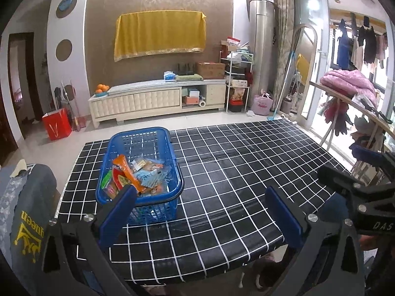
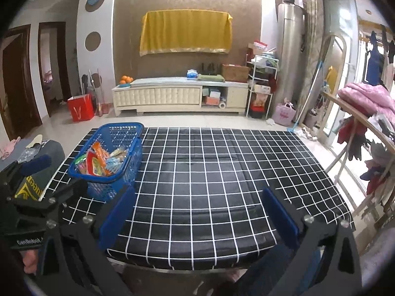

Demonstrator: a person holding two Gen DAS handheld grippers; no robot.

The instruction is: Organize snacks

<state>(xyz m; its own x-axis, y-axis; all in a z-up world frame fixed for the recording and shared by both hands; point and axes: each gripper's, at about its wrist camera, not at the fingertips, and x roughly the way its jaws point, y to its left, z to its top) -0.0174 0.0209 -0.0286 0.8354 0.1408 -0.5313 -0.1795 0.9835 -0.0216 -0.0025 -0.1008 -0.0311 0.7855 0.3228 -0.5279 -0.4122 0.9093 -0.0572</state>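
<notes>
Black cloth with a white grid covers the table (image 2: pixel 209 172), and most of this surface is bare. Going from left to right, the left edge of the table lies close to a grey garment with yellow letters (image 1: pixel 29 212), so there is little room on that side. Next comes the blue plastic basket (image 1: pixel 140 170), which stands on the cloth near the left edge and nearer the far side; it holds the snack packets (image 1: pixel 138 172), an orange one on top of several others. Right of the basket the cloth is open up to the right edge, and past that edge a wooden rack (image 2: pixel 358 133) carries a pink quilt and other clothes. The far edge meets pale floor tiles, with a white cabinet (image 2: pixel 180 96) well behind. The near edge runs just under both claws. The left claw (image 1: pixel 200 212) hangs above the near edge and tilts down; its jaws stand wide apart with nothing between them, and its left finger appears in front of the basket. The right claw (image 2: pixel 197 214) is beside it, also tilted down, jaws fully spread and empty above bare cloth.
</notes>
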